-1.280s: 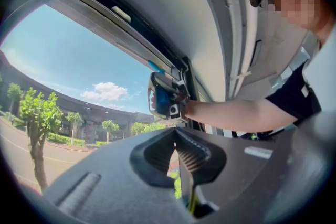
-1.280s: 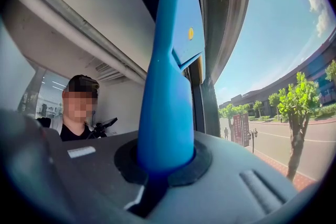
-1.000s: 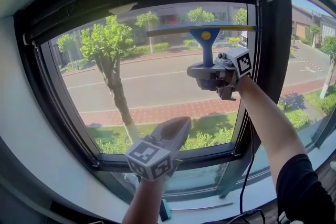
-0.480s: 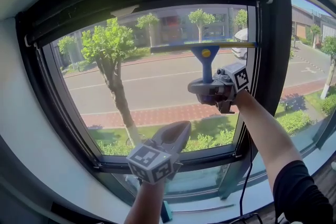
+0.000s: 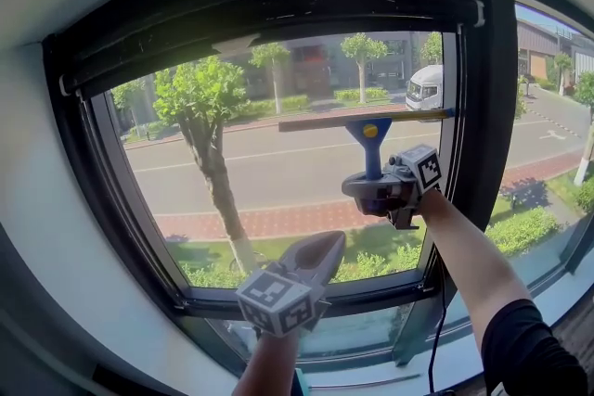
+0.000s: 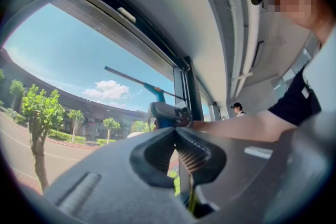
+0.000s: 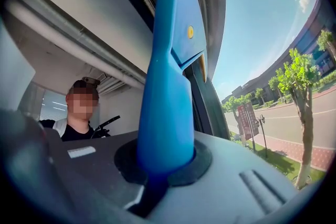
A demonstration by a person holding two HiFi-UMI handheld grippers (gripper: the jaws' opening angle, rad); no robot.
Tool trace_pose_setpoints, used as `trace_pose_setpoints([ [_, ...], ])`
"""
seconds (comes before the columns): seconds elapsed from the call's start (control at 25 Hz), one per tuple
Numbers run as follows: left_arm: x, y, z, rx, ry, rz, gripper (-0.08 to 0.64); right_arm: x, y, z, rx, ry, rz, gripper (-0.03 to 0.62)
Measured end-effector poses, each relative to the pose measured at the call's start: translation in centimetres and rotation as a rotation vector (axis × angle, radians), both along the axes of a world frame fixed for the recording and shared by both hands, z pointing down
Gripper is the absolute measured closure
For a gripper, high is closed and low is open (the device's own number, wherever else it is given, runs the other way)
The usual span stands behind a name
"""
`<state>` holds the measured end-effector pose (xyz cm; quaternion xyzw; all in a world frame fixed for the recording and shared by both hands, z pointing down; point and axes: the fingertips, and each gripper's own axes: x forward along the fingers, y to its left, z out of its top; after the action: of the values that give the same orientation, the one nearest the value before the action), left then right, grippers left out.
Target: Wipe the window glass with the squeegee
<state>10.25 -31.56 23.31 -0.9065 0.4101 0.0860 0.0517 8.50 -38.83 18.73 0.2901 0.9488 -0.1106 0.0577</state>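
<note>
The squeegee [image 5: 371, 139] has a blue handle and a long yellow-edged blade lying level across the right half of the window glass [image 5: 260, 172], about mid-height. My right gripper [image 5: 382, 192] is shut on the handle just below the blade. In the right gripper view the blue handle [image 7: 168, 81] rises from between the shut jaws of the right gripper [image 7: 164, 161]. My left gripper [image 5: 314, 257] hangs lower, in front of the bottom of the pane, shut and holding nothing. The left gripper view shows the left gripper [image 6: 176, 138] closed, with the squeegee [image 6: 153, 91] beyond it.
A thick black window frame [image 5: 484, 97] bounds the pane on the right, with a dark rail [image 5: 278, 5] across the top and a sill [image 5: 371, 292] below. A black cable [image 5: 438, 320] hangs beside my right arm. A second pane [image 5: 548, 125] lies further right.
My right gripper has drawn the squeegee down the glass, from near the top of the pane to mid-height. The left gripper has stayed low by the sill.
</note>
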Motion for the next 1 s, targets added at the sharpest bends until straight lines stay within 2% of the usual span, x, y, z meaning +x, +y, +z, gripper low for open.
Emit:
trace_pose_setpoints([
  [0.12,-0.4,-0.1,0.5,-0.013,-0.013,-0.016,0.557,-0.2,0.6,0.7,-0.043,0.002,-0.029,0.589],
  [0.64,-0.6,0.8,1.0,-0.039,-0.014,-0.02,0.557,0.1,0.4,5.5,-0.119,0.004,-0.052,0.589],
  [0.8,-1.0,0.8,1.7,-0.052,-0.012,-0.04,0.557,0.2,1.3,7.0,-0.181,0.017,-0.073,0.589],
  [1.0,-1.3,0.9,2.0,-0.059,-0.015,-0.049,0.557,0.2,1.0,10.3,-0.194,0.017,-0.058,0.589],
])
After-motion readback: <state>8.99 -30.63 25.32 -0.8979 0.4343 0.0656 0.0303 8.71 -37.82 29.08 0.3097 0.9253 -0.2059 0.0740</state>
